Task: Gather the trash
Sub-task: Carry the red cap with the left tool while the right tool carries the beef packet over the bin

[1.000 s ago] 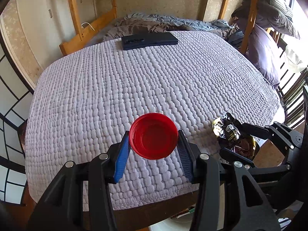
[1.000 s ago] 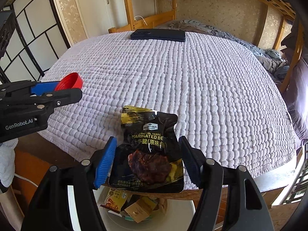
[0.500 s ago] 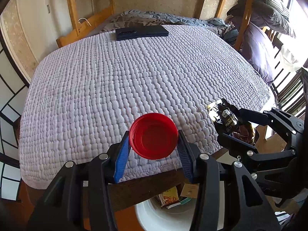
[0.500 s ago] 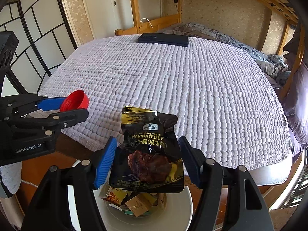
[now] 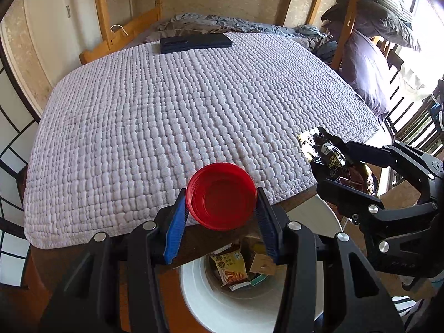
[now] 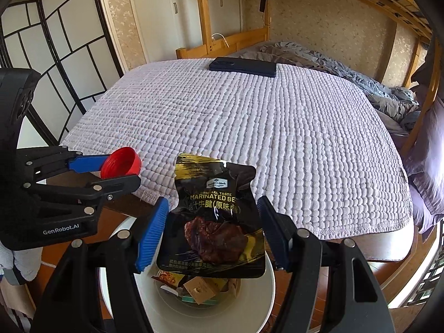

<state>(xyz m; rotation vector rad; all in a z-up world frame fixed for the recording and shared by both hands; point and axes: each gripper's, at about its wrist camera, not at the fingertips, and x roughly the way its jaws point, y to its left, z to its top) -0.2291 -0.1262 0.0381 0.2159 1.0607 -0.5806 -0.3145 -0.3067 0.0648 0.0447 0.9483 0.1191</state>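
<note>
Bed: in front of me, a wooden-framed bed [image 5: 122,32] covered by a pale lilac knobbly quilt [image 5: 177,105].
On the quilt: a flat dark rectangular case [image 5: 195,43] near the far end.
Beyond the quilt: rumpled grey bedding [image 6: 319,58].
Floor: brown wooden floor [image 6: 358,263], bearing a round white waste bin [image 5: 249,313] at the bed's near edge.

Home bedroom: wooden bunk bed frame [image 6: 206,14] w/ a quilted lilac bedspread [image 5: 180,105], rumpled grey bedding [image 6: 327,61] at far end, papered walls, a paned folding screen [image 6: 69,41] left, wood floor.
</note>
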